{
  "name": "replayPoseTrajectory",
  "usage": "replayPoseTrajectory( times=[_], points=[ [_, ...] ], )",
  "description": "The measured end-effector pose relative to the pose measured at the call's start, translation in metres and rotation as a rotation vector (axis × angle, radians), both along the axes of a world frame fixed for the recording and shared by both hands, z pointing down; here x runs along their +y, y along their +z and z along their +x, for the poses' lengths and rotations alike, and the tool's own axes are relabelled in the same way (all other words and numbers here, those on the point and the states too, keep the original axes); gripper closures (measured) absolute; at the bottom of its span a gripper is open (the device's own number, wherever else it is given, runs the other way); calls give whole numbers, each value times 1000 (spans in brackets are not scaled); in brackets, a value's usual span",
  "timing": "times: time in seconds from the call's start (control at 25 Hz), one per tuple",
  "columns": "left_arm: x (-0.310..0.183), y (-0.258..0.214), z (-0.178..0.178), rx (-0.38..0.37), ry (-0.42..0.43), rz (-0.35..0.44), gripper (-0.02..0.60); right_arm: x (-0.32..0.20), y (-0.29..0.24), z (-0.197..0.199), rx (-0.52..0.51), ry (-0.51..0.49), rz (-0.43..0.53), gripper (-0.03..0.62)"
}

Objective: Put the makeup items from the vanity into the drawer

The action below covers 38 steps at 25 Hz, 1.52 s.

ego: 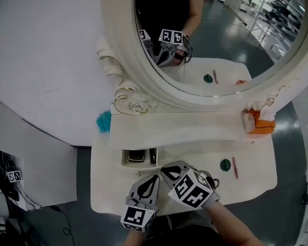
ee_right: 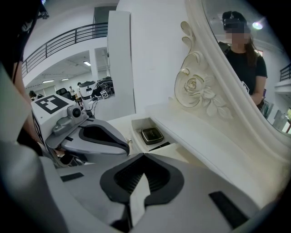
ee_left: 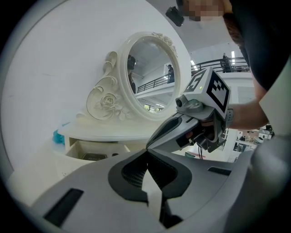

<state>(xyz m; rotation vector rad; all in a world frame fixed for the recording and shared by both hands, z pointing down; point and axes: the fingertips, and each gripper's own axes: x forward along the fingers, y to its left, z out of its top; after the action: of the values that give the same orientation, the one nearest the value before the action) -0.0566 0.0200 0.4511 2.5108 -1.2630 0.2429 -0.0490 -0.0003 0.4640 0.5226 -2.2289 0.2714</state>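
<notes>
Left tongs (ee_left: 148, 154), right tongs (ee_right: 144, 155) closed, empty. Only head view shows green disc (ego: 225, 164), pink stick (ego: 235, 167).

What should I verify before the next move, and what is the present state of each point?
1. The drawer is open: ok.
2. The left tool is empty: ok.
3. The right tool is empty: ok. Its jaws stand apart for a grasp: not ok, they are shut.
4. The green round item and the red pencil are in the drawer: not ok, both lie on the vanity top.
5. There is room in the drawer beside the dark compact: cannot tell.
</notes>
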Motion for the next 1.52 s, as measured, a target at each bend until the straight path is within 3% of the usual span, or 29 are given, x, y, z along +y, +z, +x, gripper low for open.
replayPoseTrajectory(
  times=[0.48, 1.52],
  points=[
    [-2, 0, 58, 8, 153, 5, 568, -2, 3, 51, -2, 109, -7, 572],
    [5, 19, 186, 21, 382, -63, 568, 7, 17, 189, -4, 368, -40, 572]
  ],
)
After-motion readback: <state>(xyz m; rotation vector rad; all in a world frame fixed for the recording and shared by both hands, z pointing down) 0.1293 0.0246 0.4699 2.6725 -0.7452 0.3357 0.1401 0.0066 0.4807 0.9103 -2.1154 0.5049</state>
